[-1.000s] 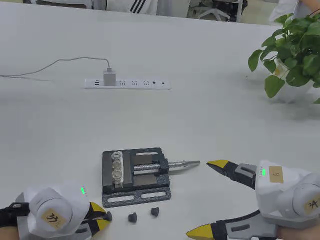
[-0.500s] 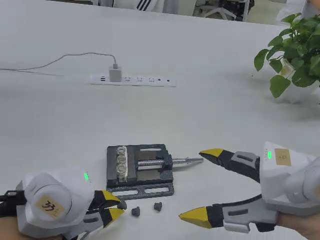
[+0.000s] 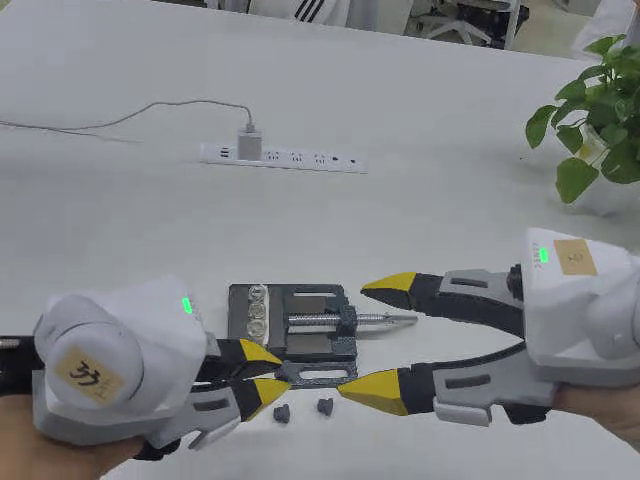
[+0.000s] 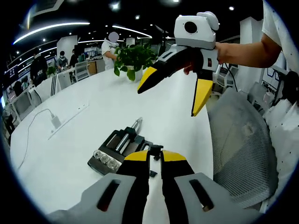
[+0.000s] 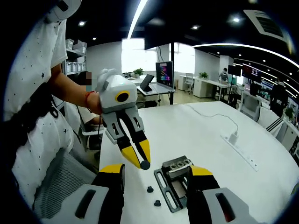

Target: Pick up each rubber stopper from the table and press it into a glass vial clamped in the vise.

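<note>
A person is working at a white tabletop and carrying a rubber stopper toward the vise. The left gripper is pinching the small dark plug, its yellow-tipped jaws drawn together on it. That gripper is hovering just in front of the vise, on the person's side, and is not yet over the glass vials. The vials are standing in a row of three, clamped at the end of the vise away from its screw handle (their mouths look unplugged, though they are small at this range). Two spare stoppers are lying side by side on the tabletop just in front of the vise's base. The right gripper is hanging beside the vise at the handle end, its jaws spread wide around the handle and gripping nothing. The step in hand appears to be delivering the first stopper, with nothing yet seated. The next move is calling for the left jaws to come over one vial mouth, square the plug to it and press straight down, since a tilted plug would likely skid off the glass rim
</note>
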Demonstrator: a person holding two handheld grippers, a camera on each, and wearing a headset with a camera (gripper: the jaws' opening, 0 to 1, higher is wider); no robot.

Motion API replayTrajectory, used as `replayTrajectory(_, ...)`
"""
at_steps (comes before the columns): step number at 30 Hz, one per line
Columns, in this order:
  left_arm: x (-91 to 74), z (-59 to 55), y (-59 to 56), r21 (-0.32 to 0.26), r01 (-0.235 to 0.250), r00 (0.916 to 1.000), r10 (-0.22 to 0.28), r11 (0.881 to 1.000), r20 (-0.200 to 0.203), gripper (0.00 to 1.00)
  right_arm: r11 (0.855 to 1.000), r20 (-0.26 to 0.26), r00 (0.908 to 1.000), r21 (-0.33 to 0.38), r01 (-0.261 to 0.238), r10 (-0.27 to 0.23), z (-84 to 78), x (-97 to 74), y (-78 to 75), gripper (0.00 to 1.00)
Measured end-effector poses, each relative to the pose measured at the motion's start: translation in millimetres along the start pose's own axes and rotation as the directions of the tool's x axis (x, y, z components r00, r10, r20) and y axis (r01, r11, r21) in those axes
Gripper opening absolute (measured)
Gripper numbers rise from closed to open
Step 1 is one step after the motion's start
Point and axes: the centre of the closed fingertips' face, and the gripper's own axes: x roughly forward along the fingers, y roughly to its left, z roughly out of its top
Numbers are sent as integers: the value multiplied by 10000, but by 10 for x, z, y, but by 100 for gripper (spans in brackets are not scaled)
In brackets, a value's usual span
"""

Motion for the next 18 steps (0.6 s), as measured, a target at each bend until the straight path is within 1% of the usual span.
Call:
replayTrajectory(2, -23, 62, -17, 97, -10, 9999, 9, 10000, 115, 5, 9994, -116, 9995, -169, -296, 294, 32, 20, 43, 45)
replayTrajectory(3, -32, 87, -27, 134, 6, 9999, -8, 9999, 168, 5, 9991, -144, 9991, -184, -393, 390, 46, 25, 55, 40)
replayTrajectory(6, -53, 166, -69, 296, 69, 9995, -79, 9995, 315, 5, 9972, -270, 9975, -349, -662, 653, 80, 37, 83, 32)
replayTrajectory(10, -72, 266, -120, 496, 167, 9985, -192, 9986, 512, 5, 9922, -511, 9922, -456, -1158, 1134, 98, 48, 143, 21)
replayTrajectory(12, -77, 308, -142, 587, 212, 9978, -248, 9980, 607, 5, 9894, -655, 9895, -585, -1329, 1290, 92, 54, 166, 20)
replayTrajectory(16, -82, 352, -165, 686, 281, 9970, -330, 9972, 705, 5, 9864, -775, 9858, -587, -1537, 1490, 94, 59, 186, 19)
replayTrajectory(18, -90, 374, -180, 790, 329, 9965, -388, 9963, 745, 5, 9834, -857, 9825, -616, -1707, 1652, 92, 60, 214, 16)
